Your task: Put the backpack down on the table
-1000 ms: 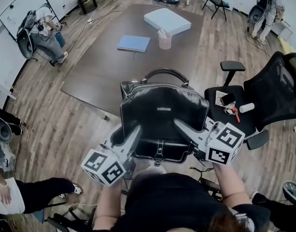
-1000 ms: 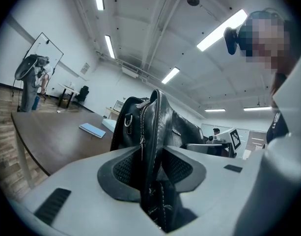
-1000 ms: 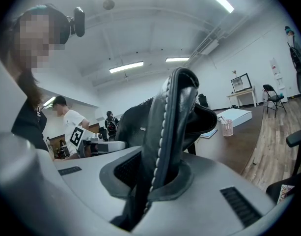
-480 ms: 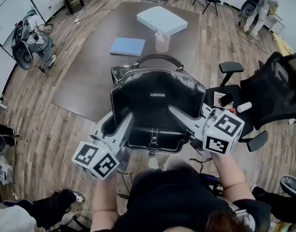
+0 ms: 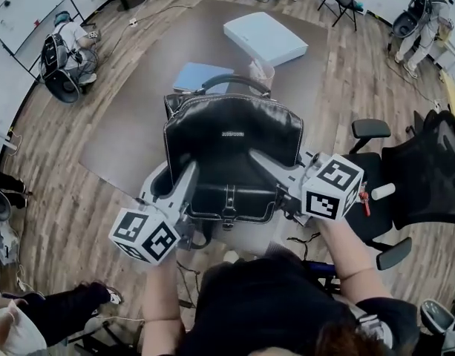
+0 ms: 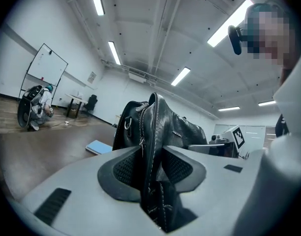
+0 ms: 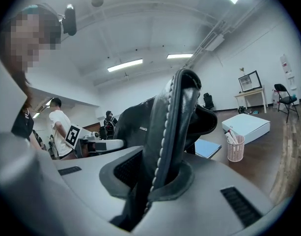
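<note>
A black leather backpack (image 5: 231, 147) with a top handle hangs in the air over the near edge of the brown table (image 5: 134, 95). My left gripper (image 5: 184, 175) is shut on its left side seam (image 6: 151, 146), and my right gripper (image 5: 263, 160) is shut on its right stitched edge (image 7: 172, 127). The bag stands upright between the two grippers, its handle toward the table. In both gripper views the leather fills the gap between the grey jaws.
On the table lie a blue notebook (image 5: 197, 76), a white flat box (image 5: 264, 37) and a pink mesh pen cup (image 7: 234, 148). A black office chair (image 5: 405, 184) stands at the right. People sit or stand at the room's edges (image 5: 64, 47).
Both grippers have carried the backpack forward, from over the floor beside the chair to over the table's near edge. The grip on the bag is the same.
</note>
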A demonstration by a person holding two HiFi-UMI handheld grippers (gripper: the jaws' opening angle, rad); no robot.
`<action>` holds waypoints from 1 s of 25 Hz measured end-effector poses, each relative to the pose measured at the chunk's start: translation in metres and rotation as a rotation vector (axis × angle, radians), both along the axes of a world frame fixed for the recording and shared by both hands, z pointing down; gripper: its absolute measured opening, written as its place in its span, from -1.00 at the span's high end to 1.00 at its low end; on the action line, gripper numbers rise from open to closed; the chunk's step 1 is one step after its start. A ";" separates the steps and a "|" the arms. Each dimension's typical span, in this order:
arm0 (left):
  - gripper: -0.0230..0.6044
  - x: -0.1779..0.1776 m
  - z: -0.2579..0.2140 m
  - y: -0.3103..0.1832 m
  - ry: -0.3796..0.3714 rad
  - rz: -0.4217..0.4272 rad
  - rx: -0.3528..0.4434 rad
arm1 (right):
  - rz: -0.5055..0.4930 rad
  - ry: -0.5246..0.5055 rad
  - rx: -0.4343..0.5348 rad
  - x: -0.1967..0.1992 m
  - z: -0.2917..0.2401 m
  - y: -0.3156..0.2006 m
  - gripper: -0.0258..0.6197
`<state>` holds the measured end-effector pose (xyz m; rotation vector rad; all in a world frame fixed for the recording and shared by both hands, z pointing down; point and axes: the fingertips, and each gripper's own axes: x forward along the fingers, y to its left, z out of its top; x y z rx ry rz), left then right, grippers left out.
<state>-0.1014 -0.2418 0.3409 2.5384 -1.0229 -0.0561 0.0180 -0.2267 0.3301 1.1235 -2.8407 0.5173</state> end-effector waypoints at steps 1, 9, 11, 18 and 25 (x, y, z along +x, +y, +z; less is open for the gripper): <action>0.44 0.002 0.003 -0.009 -0.001 -0.017 -0.005 | -0.014 0.002 -0.005 0.003 0.002 -0.010 0.76; 0.43 0.033 0.021 -0.075 -0.029 -0.117 -0.030 | -0.094 -0.011 -0.037 0.035 0.022 -0.087 0.76; 0.43 0.040 0.026 -0.090 -0.042 -0.136 -0.039 | -0.106 -0.019 -0.049 0.042 0.028 -0.103 0.76; 0.41 0.050 0.046 -0.134 -0.076 -0.190 -0.063 | -0.128 -0.025 -0.094 0.053 0.051 -0.151 0.75; 0.40 0.046 0.060 -0.162 -0.107 -0.236 -0.081 | -0.156 -0.042 -0.126 0.050 0.067 -0.183 0.74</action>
